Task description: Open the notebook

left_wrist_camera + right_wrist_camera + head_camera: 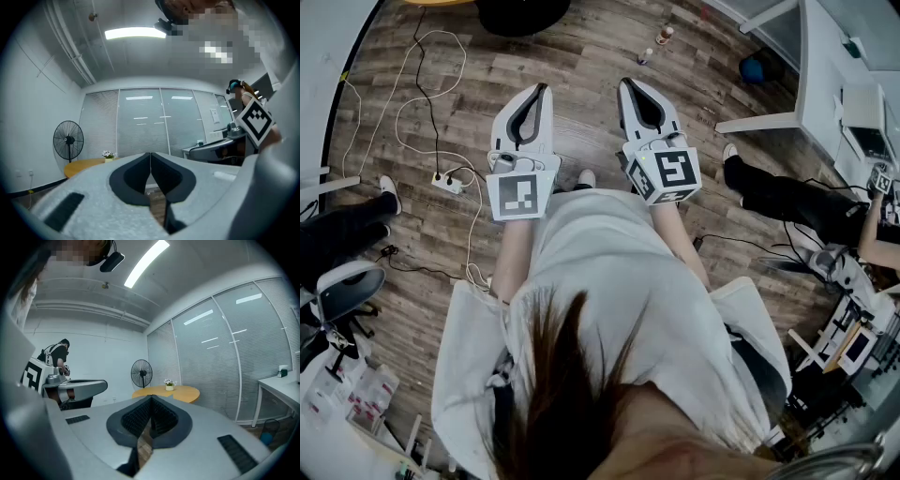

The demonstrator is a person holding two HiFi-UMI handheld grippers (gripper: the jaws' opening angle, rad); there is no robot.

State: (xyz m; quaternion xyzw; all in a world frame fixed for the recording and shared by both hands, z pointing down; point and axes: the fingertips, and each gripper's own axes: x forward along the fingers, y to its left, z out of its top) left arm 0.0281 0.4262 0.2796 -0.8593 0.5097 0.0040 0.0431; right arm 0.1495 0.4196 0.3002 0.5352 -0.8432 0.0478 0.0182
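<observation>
No word, number or brand is legible. The only print is black-and-white square markers, mid-frame, on the left gripper (543,91) cube (523,195) and the right gripper (631,86) cube (668,174).

A black fan (141,372) stands near a round wooden table (185,393) bearing what seems a potted plant (169,386).

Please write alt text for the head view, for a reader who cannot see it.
Seen from above, a person in a white top holds the left hand-held gripper and the right hand-held gripper side by side over a wooden floor, both shut and empty. A white power strip with cables lies at the picture's left.
</observation>
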